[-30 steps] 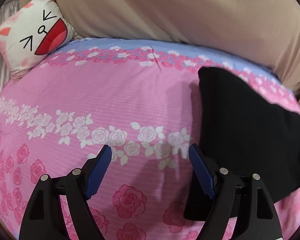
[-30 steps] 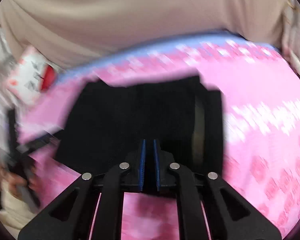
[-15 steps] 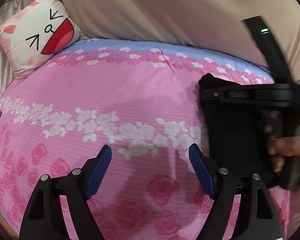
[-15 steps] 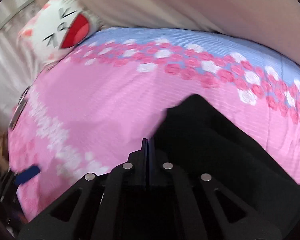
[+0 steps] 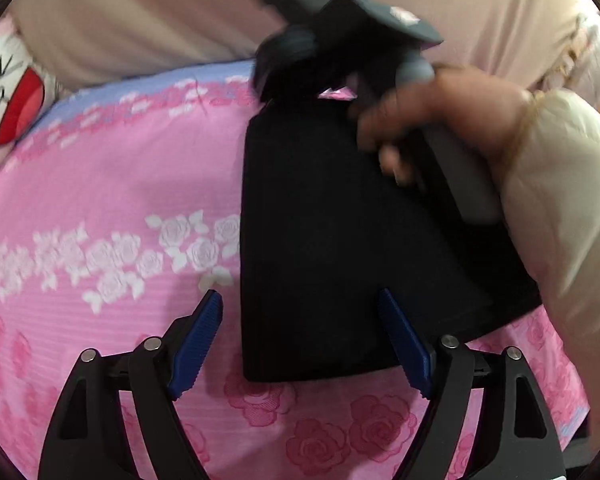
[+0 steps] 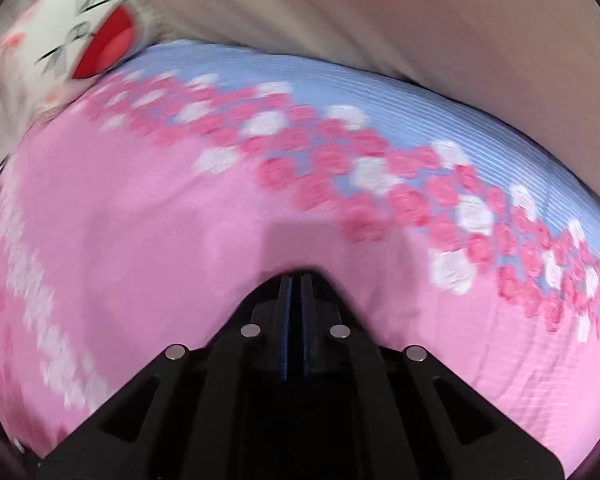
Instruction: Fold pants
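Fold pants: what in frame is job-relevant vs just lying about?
Job:
- black pants
- left gripper, opening, over the pants' near edge
- right gripper, at the pants' far end

Lying about:
- cartoon-face pillow
- floral bedsheet

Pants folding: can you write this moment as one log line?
pants: folded, on bedsheet | left gripper: opening, empty | right gripper: shut

- A bedroom in a home.
- A bed sheet (image 5: pixel 112 184) printed with pink and white roses covers the mattress.
- A cartoon-face cushion (image 6: pixel 80 44) lies at its far corner.
- Beige fabric (image 5: pixel 140 16) rises behind.
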Motion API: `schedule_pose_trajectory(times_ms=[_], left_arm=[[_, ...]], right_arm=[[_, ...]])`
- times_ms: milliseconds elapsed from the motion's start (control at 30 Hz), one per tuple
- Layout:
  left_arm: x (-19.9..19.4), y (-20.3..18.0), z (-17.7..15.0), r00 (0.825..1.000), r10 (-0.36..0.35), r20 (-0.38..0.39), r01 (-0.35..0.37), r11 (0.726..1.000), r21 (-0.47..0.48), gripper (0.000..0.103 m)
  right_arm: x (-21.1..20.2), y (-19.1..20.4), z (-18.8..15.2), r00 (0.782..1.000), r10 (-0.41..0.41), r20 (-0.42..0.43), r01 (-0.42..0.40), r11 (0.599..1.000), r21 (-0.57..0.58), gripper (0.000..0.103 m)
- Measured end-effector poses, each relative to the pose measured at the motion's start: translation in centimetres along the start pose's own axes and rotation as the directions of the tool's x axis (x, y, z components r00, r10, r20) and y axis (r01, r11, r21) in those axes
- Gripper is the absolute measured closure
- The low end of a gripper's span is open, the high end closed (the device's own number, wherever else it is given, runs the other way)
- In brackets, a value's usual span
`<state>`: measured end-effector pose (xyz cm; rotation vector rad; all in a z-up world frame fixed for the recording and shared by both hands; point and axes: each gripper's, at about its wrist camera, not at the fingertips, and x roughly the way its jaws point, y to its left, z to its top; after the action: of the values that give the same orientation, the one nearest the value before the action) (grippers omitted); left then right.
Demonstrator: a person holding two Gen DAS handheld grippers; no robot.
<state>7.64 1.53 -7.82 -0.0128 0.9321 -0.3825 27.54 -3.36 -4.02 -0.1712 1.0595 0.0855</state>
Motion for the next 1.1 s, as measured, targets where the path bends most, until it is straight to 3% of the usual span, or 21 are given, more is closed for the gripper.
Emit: schedule_pose_trajectory(times_ms=[33,100,167,233,300,367,400,467,500,533,567,667,700,767,800,833,967,1033,1100], left_arm=[[0.0,0.3,0.0,1.000,-0.009,-0.009,0.009,1.000,-0.017,0.019],[-0.3,0.6,-0.1,1.000,-0.025,-0.012,0.024,0.999,-0.025,0.019],[-1.0,1.0,-0.3,1.000,-0.021,0.002,0.021,0.999,-0.025,0.019],[-1.8,1.4,-0.2,1.000,-0.017,0.022,0.018,0.999,-0.031,0.019],[-2.6,1.8,0.0,0.999,-0.011,0.044,0.013,0.999,-0.047,0.020],[-3.0,2.4,0.5,0.998,0.002,0.057,0.002,0.996,-0.085,0.020],[-3.1,2.7,0.7,0.999,0.008,0.052,-0.003,0.995,-0.099,0.020],[-2.8,3.0,1.3,0.998,0.038,0.040,-0.032,0.992,-0.122,0.020],[-2.8,3.0,1.4,0.998,0.053,0.034,-0.049,0.991,-0.125,0.020],[-3.0,3.0,1.5,0.997,0.066,0.032,-0.061,0.990,-0.124,0.020],[-3.3,3.0,1.5,0.996,0.082,0.030,-0.077,0.989,-0.122,0.020],[-4.2,3.2,1.5,0.988,0.147,0.040,-0.141,0.981,-0.130,0.019],[-4.4,3.3,1.4,0.987,0.156,0.043,-0.148,0.979,-0.139,0.019],[-4.4,3.6,1.1,0.984,0.177,0.037,-0.169,0.973,-0.159,0.019],[-4.3,3.8,1.1,0.982,0.188,0.030,-0.180,0.970,-0.165,0.019],[-4.0,3.8,1.1,0.980,0.198,0.018,-0.192,0.966,-0.172,0.019],[-3.6,3.0,1.5,0.981,0.192,0.005,-0.187,0.964,-0.187,0.019],[-3.8,2.4,1.8,0.980,0.201,0.012,-0.195,0.963,-0.183,0.019],[-3.8,2.2,1.9,0.977,0.212,0.008,-0.208,0.962,-0.177,0.019]], right_arm=[[-1.1,-1.2,0.2,0.999,-0.010,0.039,0.008,0.999,0.041,0.093],[-5.1,-3.7,-0.8,0.988,0.083,0.129,-0.098,0.989,0.109,0.093],[-9.1,-5.4,-3.2,0.979,0.085,0.187,-0.109,0.986,0.123,0.093],[-13.3,-7.3,-7.4,0.975,0.045,0.217,-0.074,0.989,0.129,0.091],[-15.8,-9.8,-12.3,0.972,0.076,0.222,-0.116,0.978,0.171,0.086],[-15.7,-11.4,-16.2,0.971,0.126,0.203,-0.174,0.956,0.237,0.069],[-14.7,-12.0,-18.5,0.980,0.115,0.162,-0.153,0.956,0.248,0.064],[-12.6,-13.0,-21.8,0.991,0.018,0.130,-0.051,0.966,0.253,0.067],[-12.9,-14.9,-23.6,0.976,0.086,0.199,-0.148,0.935,0.323,0.068],[-13.3,-15.9,-24.2,0.969,0.117,0.218,-0.196,0.901,0.388,0.077],[-14.7,-16.8,-24.7,0.969,0.098,0.228,-0.193,0.875,0.444,0.080],[-18.0,-16.8,-25.3,0.961,0.034,0.276,-0.153,0.893,0.422,0.072],[-18.9,-16.9,-26.2,0.955,0.053,0.291,-0.177,0.890,0.421,0.068],[-19.3,-17.0,-27.4,0.954,0.076,0.291,-0.200,0.881,0.428,0.050],[-19.0,-16.8,-27.8,0.954,0.099,0.282,-0.214,0.884,0.416,0.033],[-18.5,-16.5,-27.6,0.955,0.104,0.279,-0.216,0.888,0.406,0.026],[-15.4,-15.8,-27.2,0.967,0.087,0.238,-0.180,0.896,0.406,0.025],[-14.6,-15.0,-26.8,0.971,0.058,0.232,-0.149,0.905,0.397,0.052],[-16.5,-16.0,-26.9,0.953,0.067,0.297,-0.189,0.894,0.406,0.078]])
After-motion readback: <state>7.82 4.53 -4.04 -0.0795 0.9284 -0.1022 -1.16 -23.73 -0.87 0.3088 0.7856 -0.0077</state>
